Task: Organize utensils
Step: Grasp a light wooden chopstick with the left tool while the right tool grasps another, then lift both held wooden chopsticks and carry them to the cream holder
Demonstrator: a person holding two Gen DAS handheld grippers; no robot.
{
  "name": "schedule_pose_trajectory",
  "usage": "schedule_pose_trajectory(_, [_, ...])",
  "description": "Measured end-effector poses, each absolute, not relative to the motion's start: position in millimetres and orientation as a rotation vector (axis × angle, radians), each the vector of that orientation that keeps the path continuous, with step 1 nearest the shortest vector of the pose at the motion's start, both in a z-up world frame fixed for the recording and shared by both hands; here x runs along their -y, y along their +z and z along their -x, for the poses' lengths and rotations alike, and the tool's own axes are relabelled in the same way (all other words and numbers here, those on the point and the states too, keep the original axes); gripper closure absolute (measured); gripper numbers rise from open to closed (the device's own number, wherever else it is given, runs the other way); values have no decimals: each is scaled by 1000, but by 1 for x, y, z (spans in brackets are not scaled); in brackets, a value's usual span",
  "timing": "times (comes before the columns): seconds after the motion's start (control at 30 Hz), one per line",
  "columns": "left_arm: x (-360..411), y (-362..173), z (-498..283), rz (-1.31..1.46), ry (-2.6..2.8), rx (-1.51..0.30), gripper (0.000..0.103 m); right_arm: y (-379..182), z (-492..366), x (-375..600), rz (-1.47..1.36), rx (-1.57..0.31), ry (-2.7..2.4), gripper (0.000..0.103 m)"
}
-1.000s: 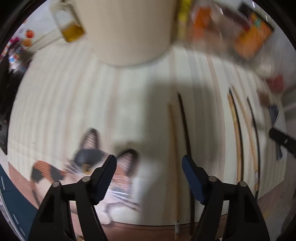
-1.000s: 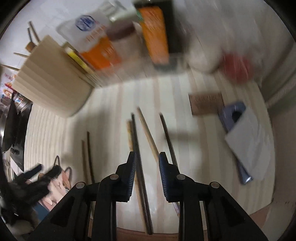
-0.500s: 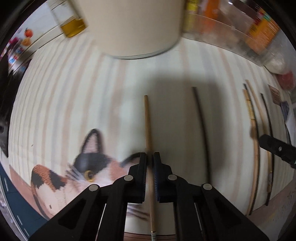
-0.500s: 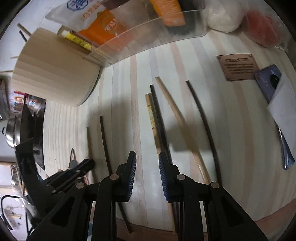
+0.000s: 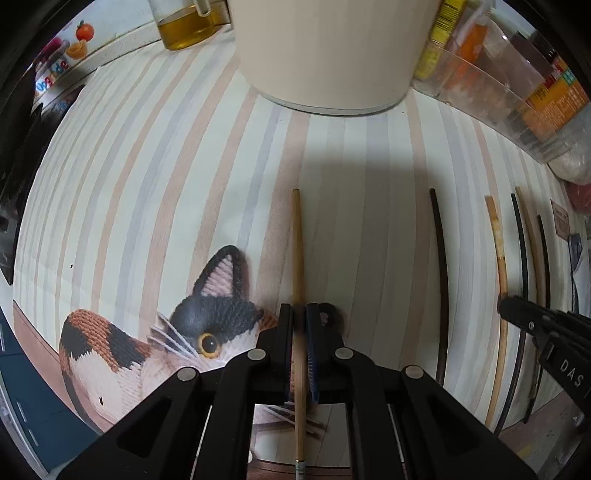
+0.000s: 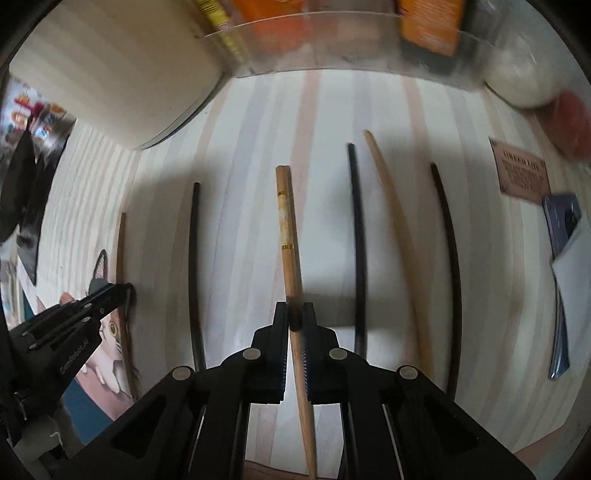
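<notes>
My left gripper is shut on a plain brown wooden chopstick that lies along the striped mat. My right gripper is shut on a light wooden chopstick with gold bands. Other chopsticks lie side by side on the mat: a black one to the left, and a black one, a pale wooden one and another black one to the right. A big cream cylinder holder stands at the back.
A cat picture is printed on the mat's front left. A jar of yellow liquid stands back left. A clear bin of packets stands back right. A brown card and a blue object lie far right.
My left gripper went from open to shut on the brown chopstick and stays there. My right gripper moved over the gold-banded chopstick and shut on it.
</notes>
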State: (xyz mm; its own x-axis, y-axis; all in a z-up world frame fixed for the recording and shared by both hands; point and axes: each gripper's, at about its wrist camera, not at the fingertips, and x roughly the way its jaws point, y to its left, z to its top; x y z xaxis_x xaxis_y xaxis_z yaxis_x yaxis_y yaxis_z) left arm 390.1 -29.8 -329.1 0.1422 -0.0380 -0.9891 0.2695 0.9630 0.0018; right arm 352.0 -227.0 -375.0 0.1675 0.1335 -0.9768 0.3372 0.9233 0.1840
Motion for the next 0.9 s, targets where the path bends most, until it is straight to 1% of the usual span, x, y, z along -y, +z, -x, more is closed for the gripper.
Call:
schedule_pose_trajectory(0.17, [5,-329,-401,-123,-238,-1452,98,-379,-364,212,-308,-1541,-110,96])
schedule_pose_trajectory(0.2, [3,-328,-402,-110,-238,-1454,96,-380,-366,213,-320,-1542,-111,96])
schedule_pose_trajectory(0.33, [-4,-328,-408,-121,-246,-1463,94,-380,-382,212,-294,-1516,-136,95])
schedule_pose_trajectory(0.4, [-3,-328,-408,-148,-248,-1453,94,-379,-391,209,-257,-1521,-153,95])
schedule_pose_trajectory(0.53, [26,-330,-400,-197,-241,-1429,94,-380,-407,187,-156,-1535,-176,95])
schedule_pose_trajectory(0.63, [28,-330,-399,-196,-236,-1429,94,-379,-409,175,-109,-1525,-188,95])
schedule_pose_trajectory(0.9, [46,-334,-387,-236,-233,-1421,95,-376,-396,160,-89,-1498,-195,95])
